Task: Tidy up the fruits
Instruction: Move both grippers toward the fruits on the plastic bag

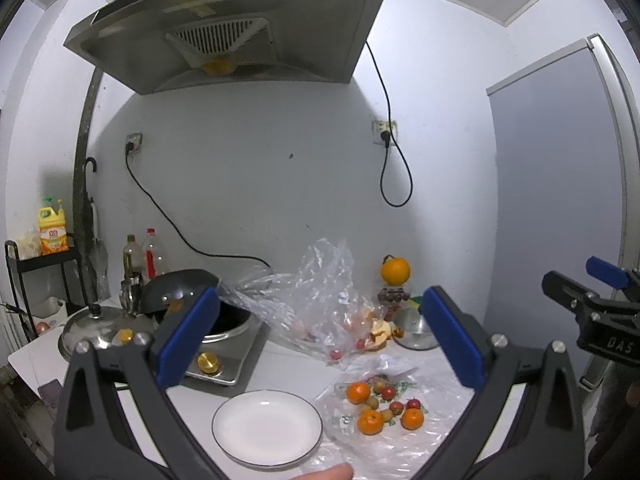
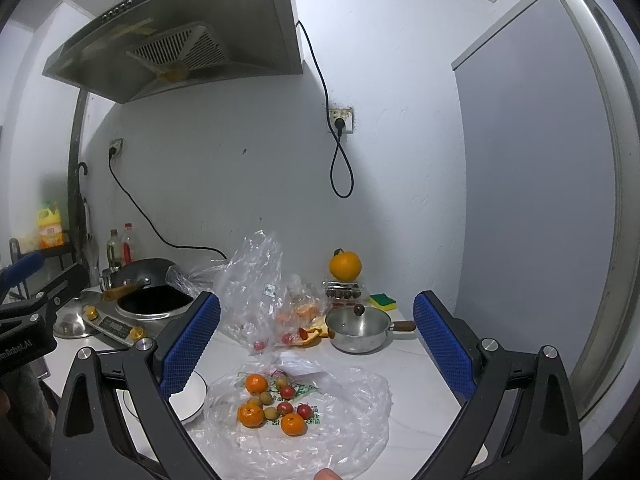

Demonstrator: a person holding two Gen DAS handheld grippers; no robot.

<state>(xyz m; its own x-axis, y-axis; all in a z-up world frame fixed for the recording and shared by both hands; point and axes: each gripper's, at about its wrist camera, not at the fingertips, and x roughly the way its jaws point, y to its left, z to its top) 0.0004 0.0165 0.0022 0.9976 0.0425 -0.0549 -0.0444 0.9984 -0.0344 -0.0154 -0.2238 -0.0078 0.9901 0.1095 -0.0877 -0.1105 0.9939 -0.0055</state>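
Three tangerines [image 2: 251,414], several small red tomatoes [image 2: 286,392] and small brown fruits lie on a flat clear plastic bag [image 2: 344,420] on the white counter. The same pile shows in the left wrist view [image 1: 370,421]. An empty white plate [image 1: 267,427] sits left of the bag; its edge shows in the right wrist view [image 2: 192,398]. My left gripper [image 1: 320,344] is open and empty above the plate and bag. My right gripper [image 2: 316,344] is open and empty above the fruit pile.
A second crumpled bag [image 2: 256,280] with more tomatoes and peel stands behind. A steel pot [image 2: 358,330], a sponge [image 2: 382,301], a large orange [image 2: 345,265] on a box, an induction cooker with wok [image 2: 152,300], a lid [image 1: 96,326] and bottles [image 1: 152,256] line the wall.
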